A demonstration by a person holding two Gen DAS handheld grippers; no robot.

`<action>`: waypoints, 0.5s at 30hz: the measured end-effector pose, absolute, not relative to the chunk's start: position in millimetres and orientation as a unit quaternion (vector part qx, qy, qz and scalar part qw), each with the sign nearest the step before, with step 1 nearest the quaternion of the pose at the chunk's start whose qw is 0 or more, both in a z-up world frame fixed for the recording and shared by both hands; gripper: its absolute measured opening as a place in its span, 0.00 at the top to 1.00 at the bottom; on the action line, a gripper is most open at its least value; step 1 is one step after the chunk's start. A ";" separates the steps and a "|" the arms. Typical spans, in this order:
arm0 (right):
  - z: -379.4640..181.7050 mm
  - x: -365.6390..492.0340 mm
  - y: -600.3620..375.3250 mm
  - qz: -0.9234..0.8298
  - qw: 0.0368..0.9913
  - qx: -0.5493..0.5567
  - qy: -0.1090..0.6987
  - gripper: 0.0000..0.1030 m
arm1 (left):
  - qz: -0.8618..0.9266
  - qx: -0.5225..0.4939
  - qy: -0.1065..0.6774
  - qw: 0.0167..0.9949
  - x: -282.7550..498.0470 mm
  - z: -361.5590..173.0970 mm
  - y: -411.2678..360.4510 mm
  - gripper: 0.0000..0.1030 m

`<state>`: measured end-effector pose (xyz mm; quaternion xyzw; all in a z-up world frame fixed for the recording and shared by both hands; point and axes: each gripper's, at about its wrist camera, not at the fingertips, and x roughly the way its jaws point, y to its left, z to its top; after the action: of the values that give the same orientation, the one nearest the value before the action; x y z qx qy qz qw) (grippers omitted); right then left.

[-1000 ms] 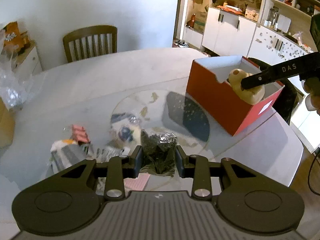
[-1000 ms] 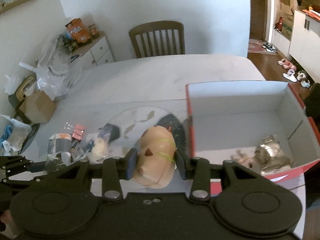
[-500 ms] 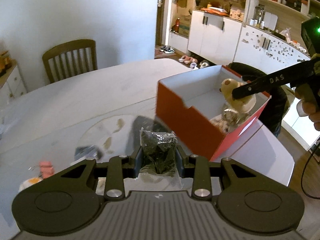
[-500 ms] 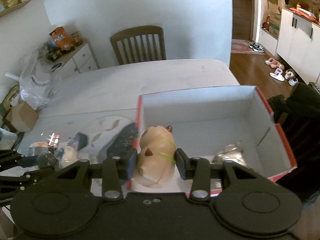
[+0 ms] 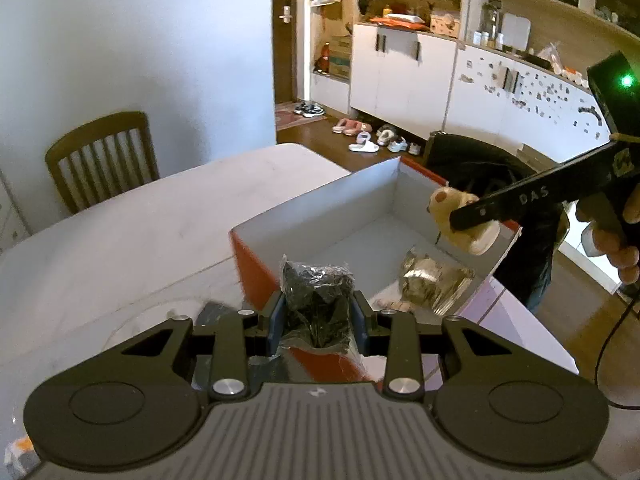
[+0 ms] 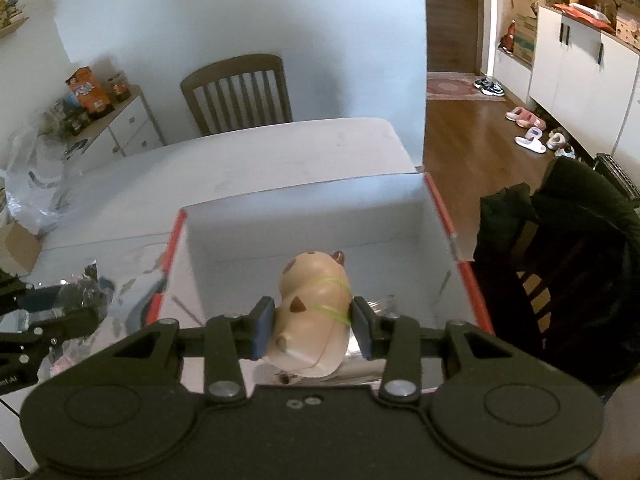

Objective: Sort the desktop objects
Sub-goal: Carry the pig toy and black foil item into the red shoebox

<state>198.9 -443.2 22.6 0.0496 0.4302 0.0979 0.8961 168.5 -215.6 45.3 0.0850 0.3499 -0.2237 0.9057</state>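
Observation:
My left gripper (image 5: pixel 318 314) is shut on a dark crinkly plastic packet (image 5: pixel 316 292) and holds it over the near left corner of a red box with a white inside (image 5: pixel 352 216). My right gripper (image 6: pixel 308 320) is shut on a beige capybara toy (image 6: pixel 312 312) with a green band, held over the open box (image 6: pixel 312 216). The toy also shows in the left wrist view (image 5: pixel 460 220). A shiny clear-wrapped packet (image 5: pixel 432 280) lies on the box floor. The left gripper with its dark packet shows at the left edge of the right wrist view (image 6: pixel 80 300).
The box stands on a white round table (image 5: pixel 140 232) near its right edge. A wooden chair (image 6: pixel 238 92) stands at the far side. A dark jacket (image 6: pixel 560 256) hangs on a chair right of the box. Clear plastic bags (image 6: pixel 28 184) lie at the table's left.
Both grippers have moved right towards the box. The left one with the dark packet now reaches the box's corner, and the right one with the toy is over the box's inside.

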 end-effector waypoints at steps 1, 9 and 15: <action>21.0 200.7 -447.4 0.097 0.895 0.052 0.432 0.60 | -0.226 0.088 0.350 0.905 171.9 45.4 -221.9 0.68; 7.8 223.0 -463.5 0.104 0.887 0.054 0.446 0.60 | -0.243 0.107 0.377 0.887 211.3 31.4 -269.9 0.68; -7.1 245.7 -459.3 0.111 0.881 0.038 0.459 0.60 | -0.233 0.110 0.419 0.871 245.3 3.1 -292.2 0.68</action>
<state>245.7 -459.3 -7.1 0.0380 0.4591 0.1113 0.8806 245.3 -292.2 3.1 0.1097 0.4189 -0.2331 0.8708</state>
